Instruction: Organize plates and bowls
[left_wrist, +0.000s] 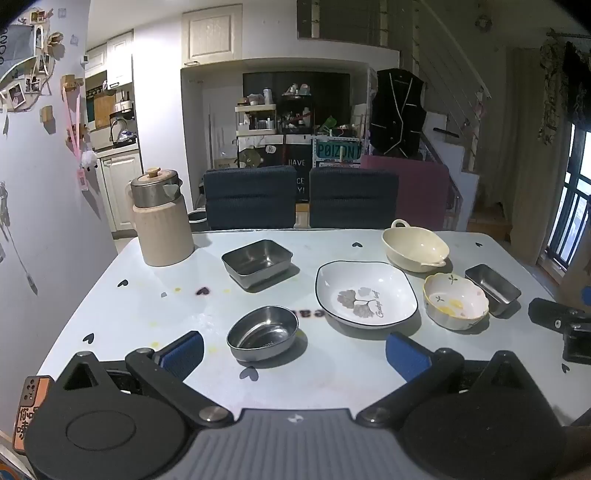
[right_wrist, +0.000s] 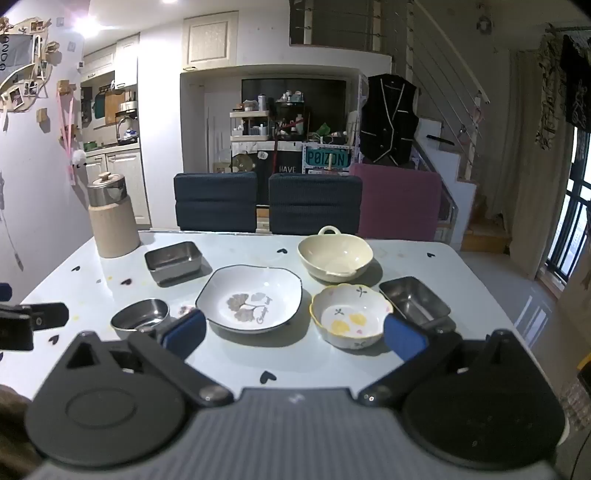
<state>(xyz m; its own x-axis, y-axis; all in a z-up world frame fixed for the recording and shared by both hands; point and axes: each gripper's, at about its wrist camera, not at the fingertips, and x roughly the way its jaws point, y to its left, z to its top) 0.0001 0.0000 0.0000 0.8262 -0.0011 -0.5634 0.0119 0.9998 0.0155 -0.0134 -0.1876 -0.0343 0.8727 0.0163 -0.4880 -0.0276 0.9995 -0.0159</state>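
Plates and bowls sit spread in a loose cluster across the table (left_wrist: 110, 314), none stacked, so the sorting looks not yet begun: the white leaf-print plate (left_wrist: 365, 293) lies in the middle, the cream handled bowl (left_wrist: 415, 249) far behind it, the flowered bowl (left_wrist: 456, 304) just right of the plate, with a steel loaf tin (left_wrist: 493, 288) beside that. A rectangular steel tray (left_wrist: 257, 262) rests far left near the beige jug (left_wrist: 160, 221), out of the way. I hold my left gripper (left_wrist: 293, 350) wide apart and empty, lined up on the round steel bowl (left_wrist: 263, 332) nearest it; my right gripper (right_wrist: 295, 334) also gapes empty, framing plate and flowered bowl
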